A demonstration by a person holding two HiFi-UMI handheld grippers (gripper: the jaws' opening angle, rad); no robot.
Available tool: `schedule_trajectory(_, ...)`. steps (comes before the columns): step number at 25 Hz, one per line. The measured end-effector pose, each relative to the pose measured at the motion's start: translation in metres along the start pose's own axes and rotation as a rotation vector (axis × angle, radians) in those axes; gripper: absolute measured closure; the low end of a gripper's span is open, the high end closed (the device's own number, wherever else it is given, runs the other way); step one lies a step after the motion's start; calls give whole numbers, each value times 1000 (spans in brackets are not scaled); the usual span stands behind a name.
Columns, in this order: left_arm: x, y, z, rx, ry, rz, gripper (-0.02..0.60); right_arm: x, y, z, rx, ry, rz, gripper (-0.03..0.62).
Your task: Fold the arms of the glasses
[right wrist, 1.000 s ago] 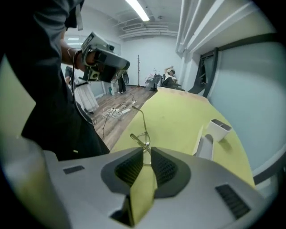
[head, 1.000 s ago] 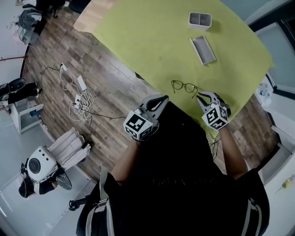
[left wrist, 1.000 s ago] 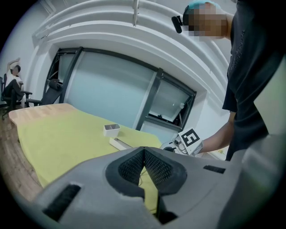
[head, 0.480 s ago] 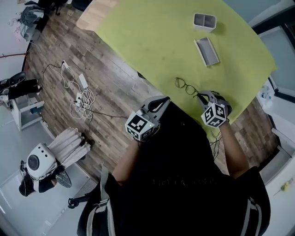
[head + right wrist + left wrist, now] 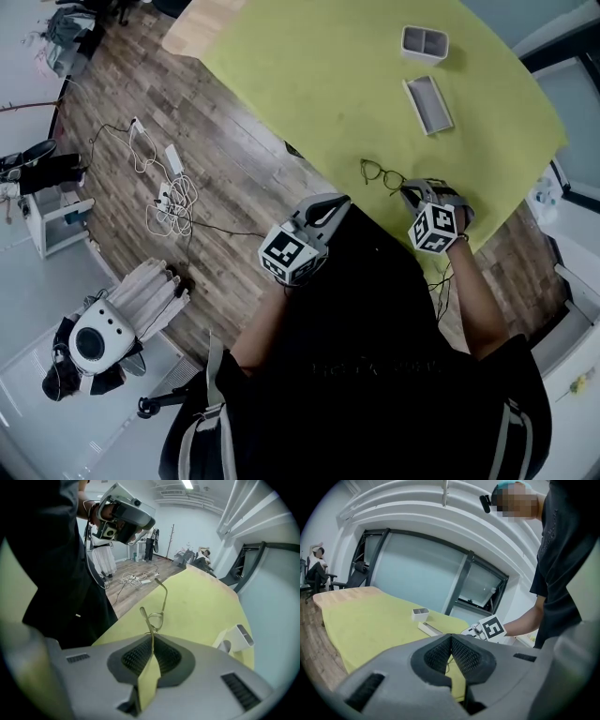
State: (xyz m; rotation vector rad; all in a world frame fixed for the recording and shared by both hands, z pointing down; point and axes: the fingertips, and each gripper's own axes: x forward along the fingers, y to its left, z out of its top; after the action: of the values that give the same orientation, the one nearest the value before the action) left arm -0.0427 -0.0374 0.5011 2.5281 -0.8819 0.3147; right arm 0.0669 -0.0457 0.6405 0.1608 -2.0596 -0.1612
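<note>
So the glasses (image 5: 380, 175) sit right by the near edge of the yellow-green table (image 5: 309, 84), with the right gripper (image 5: 407, 192) clamped on one arm. The left gripper (image 5: 339, 202) hangs pinched together just off that edge. Beyond is open tabletop up to a tray (image 5: 428, 104) and a small box (image 5: 424, 43), and there's wood floor (image 5: 216, 141) on the left.

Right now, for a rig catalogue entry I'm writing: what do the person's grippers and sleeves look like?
The left gripper and right gripper are alike: grey moulded shells, dark ridged pads, and a white cube with black square markers on each. The person wears a black short-sleeved top.
</note>
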Motion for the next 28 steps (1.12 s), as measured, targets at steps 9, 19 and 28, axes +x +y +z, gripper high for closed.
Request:
schedule_trajectory(9,-2,3,0,-11,-7,15,563,16,-4,17,-14,-10,20,560)
schedule_trajectory(19,-8,9,1,-16,-19,23,563,41,-9,30,0,-7,54,559)
schedule_trajectory(28,-18,10,-2,-39,-17,35,563,63,-2,39,-15,11,92,559)
